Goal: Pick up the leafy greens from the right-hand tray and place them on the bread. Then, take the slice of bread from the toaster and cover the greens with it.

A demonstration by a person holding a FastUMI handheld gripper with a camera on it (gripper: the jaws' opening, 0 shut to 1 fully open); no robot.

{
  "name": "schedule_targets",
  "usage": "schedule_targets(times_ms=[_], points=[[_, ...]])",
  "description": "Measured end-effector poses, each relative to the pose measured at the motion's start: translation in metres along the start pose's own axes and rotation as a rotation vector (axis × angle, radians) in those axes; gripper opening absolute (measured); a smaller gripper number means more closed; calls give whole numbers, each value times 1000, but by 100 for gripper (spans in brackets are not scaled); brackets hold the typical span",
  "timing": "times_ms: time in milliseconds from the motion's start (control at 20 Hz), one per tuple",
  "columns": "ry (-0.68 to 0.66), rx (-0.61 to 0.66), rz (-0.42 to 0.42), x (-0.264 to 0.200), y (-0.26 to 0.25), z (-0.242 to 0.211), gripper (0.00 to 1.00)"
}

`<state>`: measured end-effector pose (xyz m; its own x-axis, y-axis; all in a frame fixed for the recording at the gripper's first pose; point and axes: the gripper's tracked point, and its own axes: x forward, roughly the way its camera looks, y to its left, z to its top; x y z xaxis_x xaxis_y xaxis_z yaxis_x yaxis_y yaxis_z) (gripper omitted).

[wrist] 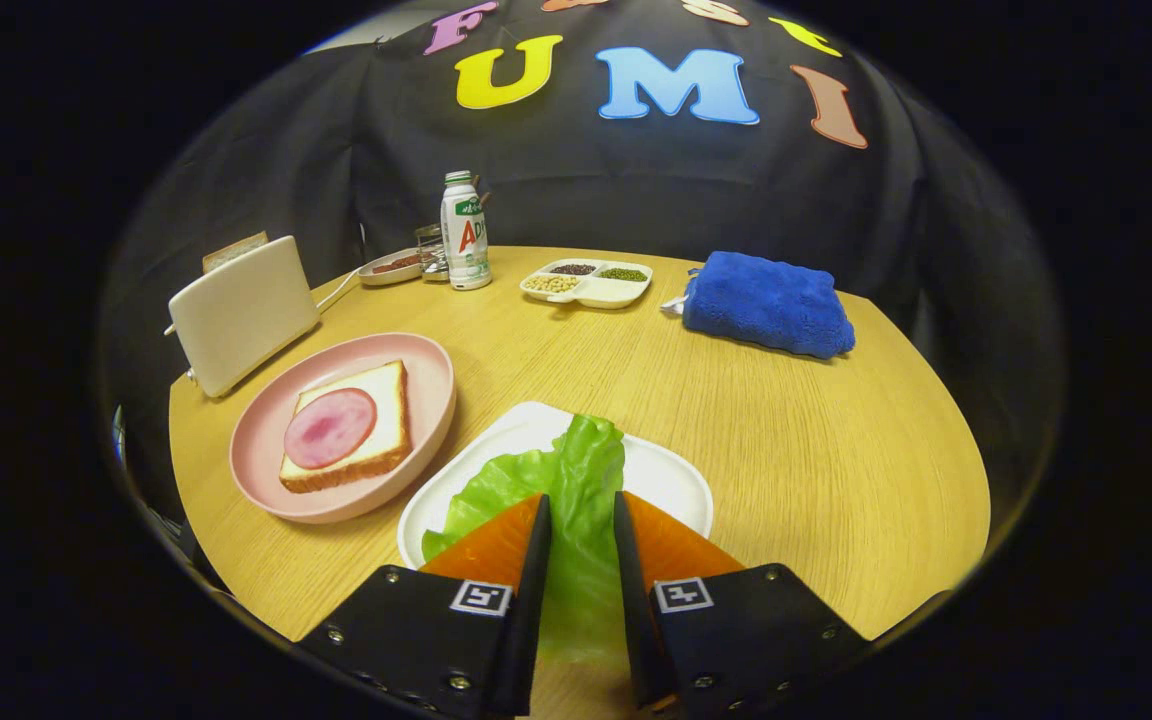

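Note:
A green lettuce leaf [576, 460] lies on the white tray [681, 480] and runs back between my fingers. My gripper [581, 500] stands low over the tray with its fingers drawn close, both pressing on the leaf's sides. To the left, a pink plate [436, 400] carries a slice of bread [391, 400] topped with a round of ham [329, 427]. Behind the plate stands a cream toaster [241, 312] with a slice of bread [234, 250] sticking out of its slot.
At the table's far side stand a white bottle [465, 232], a small dish [388, 267] and a divided tray of beans and seeds [588, 282]. A folded blue towel [768, 303] lies at the far right. Bare wood stretches right of the white tray.

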<state>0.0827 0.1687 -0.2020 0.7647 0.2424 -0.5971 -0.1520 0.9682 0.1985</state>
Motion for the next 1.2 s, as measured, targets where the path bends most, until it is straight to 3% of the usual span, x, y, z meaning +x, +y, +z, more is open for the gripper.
schedule_targets(times_ms=[150,250,550,900,1200], points=[[-4,52,-7,2,3,2,38],[-9,81,-12,1,5,3,1],[-88,61,-54,-3,4,19,0],[-269,54,12,-37,49,81,0],[-349,15,161,-49,126,114,0]])
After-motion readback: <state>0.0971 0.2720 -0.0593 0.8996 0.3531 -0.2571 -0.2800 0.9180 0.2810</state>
